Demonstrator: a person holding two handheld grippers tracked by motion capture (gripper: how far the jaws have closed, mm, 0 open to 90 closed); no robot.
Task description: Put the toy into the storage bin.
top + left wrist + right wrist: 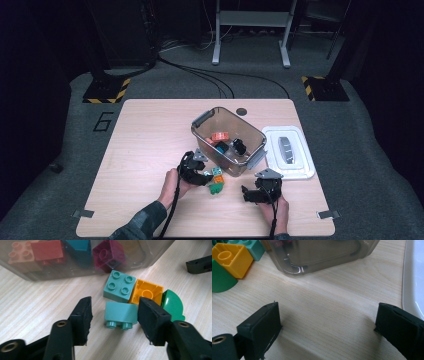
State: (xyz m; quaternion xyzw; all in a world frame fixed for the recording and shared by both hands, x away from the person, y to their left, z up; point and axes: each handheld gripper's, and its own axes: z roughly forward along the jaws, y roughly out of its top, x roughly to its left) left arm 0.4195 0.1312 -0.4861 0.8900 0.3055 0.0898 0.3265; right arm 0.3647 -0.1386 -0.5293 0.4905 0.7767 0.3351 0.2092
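Looking across the light wooden table (145,145) from left to right, I see my left gripper (204,176) first, held low beside a small heap of toy bricks just in front of the clear plastic bin (227,141). In the left gripper view its jaws stand apart around a teal brick lying on its side (121,313), studs facing me; the right jaw sits against or nearly against that brick's end, while the left jaw stands clear of it with bare table between, so nothing is clamped. Just behind it a second teal brick (120,286) sits studs up, touching an orange brick (147,291) turned hollow side up, and a green rounded brick (172,303) lies beside the orange one, partly behind my right jaw. Beyond them the bin wall shows a peach brick, a red brick, a blue one and a dark magenta brick inside.

Further right, my right gripper (246,192) rests near the table's front edge, well apart from the heap. In the right gripper view its jaws stand wide apart over bare wood. At the far right the white bin lid (290,150) lies flat beside the bin.
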